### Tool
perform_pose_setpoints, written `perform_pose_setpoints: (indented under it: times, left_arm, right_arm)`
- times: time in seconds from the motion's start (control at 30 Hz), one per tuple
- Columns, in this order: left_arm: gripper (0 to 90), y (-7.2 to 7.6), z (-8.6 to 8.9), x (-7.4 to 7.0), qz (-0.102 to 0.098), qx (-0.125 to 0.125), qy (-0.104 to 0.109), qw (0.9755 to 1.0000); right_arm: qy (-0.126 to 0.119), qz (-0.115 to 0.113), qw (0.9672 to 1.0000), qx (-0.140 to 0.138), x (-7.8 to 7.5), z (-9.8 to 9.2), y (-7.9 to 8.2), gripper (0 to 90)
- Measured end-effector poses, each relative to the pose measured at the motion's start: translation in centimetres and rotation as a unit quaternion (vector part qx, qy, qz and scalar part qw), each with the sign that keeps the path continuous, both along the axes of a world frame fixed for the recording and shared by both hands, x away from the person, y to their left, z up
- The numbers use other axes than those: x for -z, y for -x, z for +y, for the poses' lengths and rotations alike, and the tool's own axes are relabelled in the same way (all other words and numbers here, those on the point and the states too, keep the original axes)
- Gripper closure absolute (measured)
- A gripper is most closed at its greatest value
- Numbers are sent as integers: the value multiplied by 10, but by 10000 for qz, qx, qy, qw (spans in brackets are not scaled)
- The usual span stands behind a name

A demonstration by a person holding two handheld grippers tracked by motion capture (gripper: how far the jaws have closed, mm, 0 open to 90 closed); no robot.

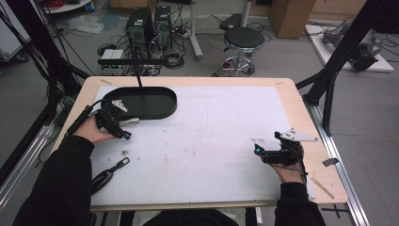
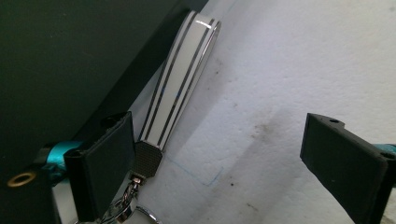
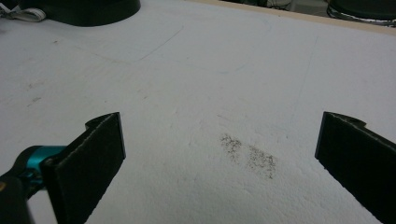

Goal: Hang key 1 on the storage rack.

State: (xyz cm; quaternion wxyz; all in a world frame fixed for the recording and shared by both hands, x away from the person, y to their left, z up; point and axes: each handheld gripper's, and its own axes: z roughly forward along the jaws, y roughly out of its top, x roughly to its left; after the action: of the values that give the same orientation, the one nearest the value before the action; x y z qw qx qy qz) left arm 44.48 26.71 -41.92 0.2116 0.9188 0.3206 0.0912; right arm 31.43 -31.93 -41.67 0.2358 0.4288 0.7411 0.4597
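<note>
my left hand-held gripper [image 1: 123, 132] sits low at the left part of the white surface [image 1: 211, 136], its jaws spread wide with nothing pinched. in the left gripper view a white strap with dark stripes [image 2: 180, 74] lies flat on the surface between those jaws, close beside the one at the left of that view, its far end running along the edge of the black oval tray [image 2: 60, 60]. its near end has a dark mesh-textured tip [image 2: 148, 158] joined to a metal ring, part hidden behind the jaw. from the high view the strap [image 1: 131, 121] shows just in front of the tray [image 1: 155, 110]. my right hand-held gripper [image 1: 258, 149] is well apart at the right side, jaws spread over bare surface by a faint dark smudge [image 3: 247, 156]. a black key fob [image 1: 107, 175] lies near the front left edge.
</note>
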Motion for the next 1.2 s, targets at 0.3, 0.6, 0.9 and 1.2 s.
perform_pose_setpoints:
  times: [0.3, 0.6, 0.9, 1.2]
  left_arm:
    - [148, -2, 2, 1, -182, 24, 35, 9998]
    - [225, 3, -4, 3, -563, 404, -173, 9974]
    - [267, 1, -4, 4, -627, 401, -57, 9972]
    - [573, -4, 4, 3, -210, 178, 219, 9994]
  right_arm:
    - [51, 24, 10000, 0, 1, -1, 0, 8]
    - [79, 69, 9999, -63, 3, 2, -1, 8]
    - [162, 169, 9997, -106, 6, 5, -3, 8]
    - [159, 128, 9997, -109, 5, 4, -1, 8]
